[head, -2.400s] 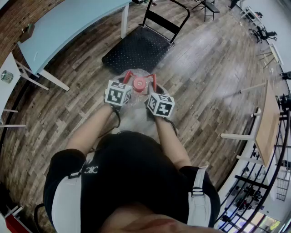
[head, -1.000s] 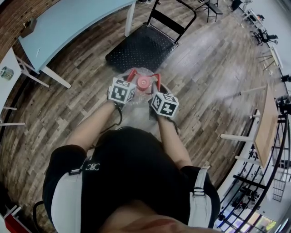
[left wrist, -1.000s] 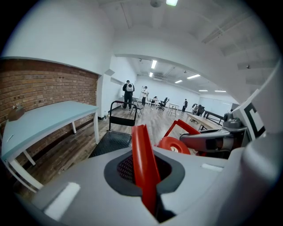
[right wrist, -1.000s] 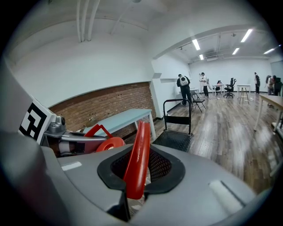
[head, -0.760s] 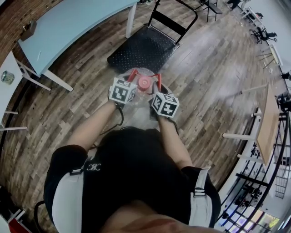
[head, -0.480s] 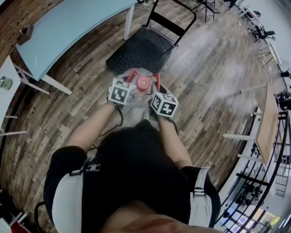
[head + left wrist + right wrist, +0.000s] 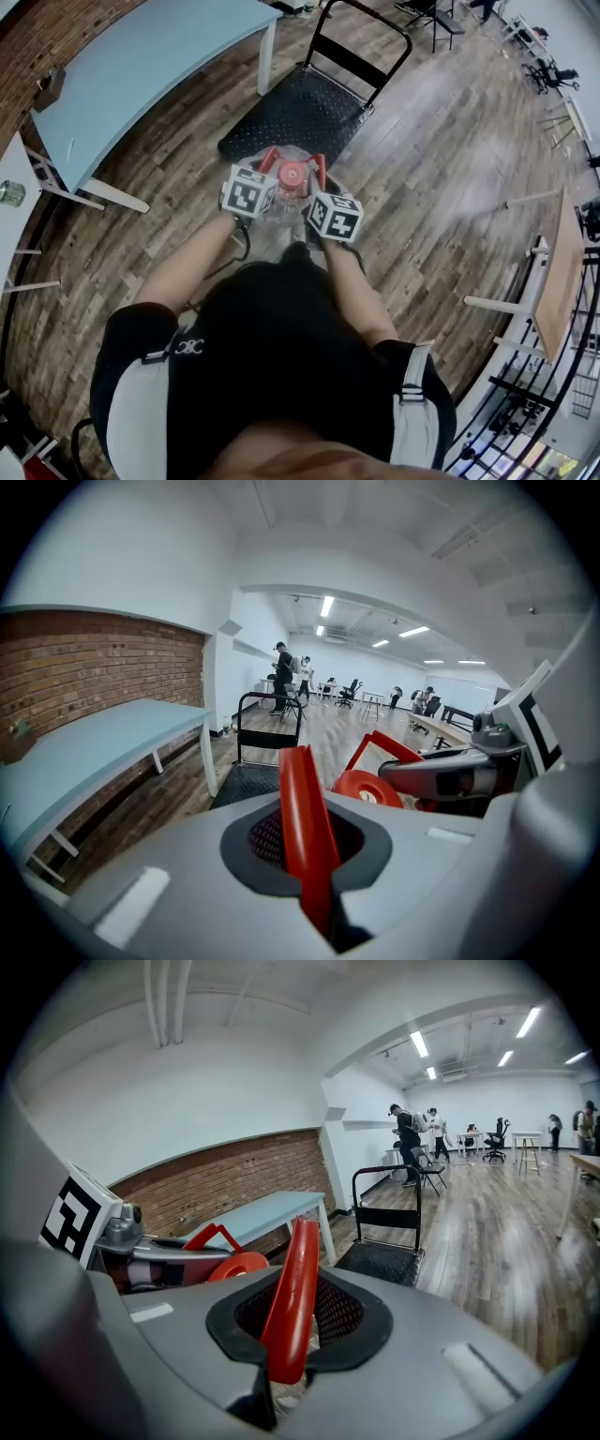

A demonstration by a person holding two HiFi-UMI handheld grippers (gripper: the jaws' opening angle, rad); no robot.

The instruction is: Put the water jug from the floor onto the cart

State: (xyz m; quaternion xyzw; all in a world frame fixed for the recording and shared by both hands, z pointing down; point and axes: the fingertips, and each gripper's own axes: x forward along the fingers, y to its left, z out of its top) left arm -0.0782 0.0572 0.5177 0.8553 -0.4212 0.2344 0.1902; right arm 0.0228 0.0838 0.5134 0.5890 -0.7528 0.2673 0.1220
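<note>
A clear water jug point(image 7: 278, 204) with a red cap point(image 7: 292, 172) hangs between my two grippers, just short of the black cart point(image 7: 300, 111). My left gripper point(image 7: 265, 161) is shut on the jug's left red handle point(image 7: 305, 832). My right gripper point(image 7: 317, 171) is shut on the right red handle point(image 7: 291, 1297). In the left gripper view the cap point(image 7: 367, 787) and the right gripper point(image 7: 450, 775) show to the right. The cart's platform point(image 7: 251, 782) lies ahead on the floor, its upright push handle point(image 7: 361, 42) at the far end. My arms hide most of the jug's body.
A light blue table point(image 7: 141, 56) on white legs stands left of the cart, along a brick wall point(image 7: 103, 663). White-legged tables point(image 7: 553, 272) stand at the right. Wooden floor point(image 7: 441, 159) spreads to the right, with people and chairs point(image 7: 412, 1143) far down the room.
Both grippers and the jug have moved forward toward the cart, which now lies closer under the jug's far side. Neither grip has changed.
</note>
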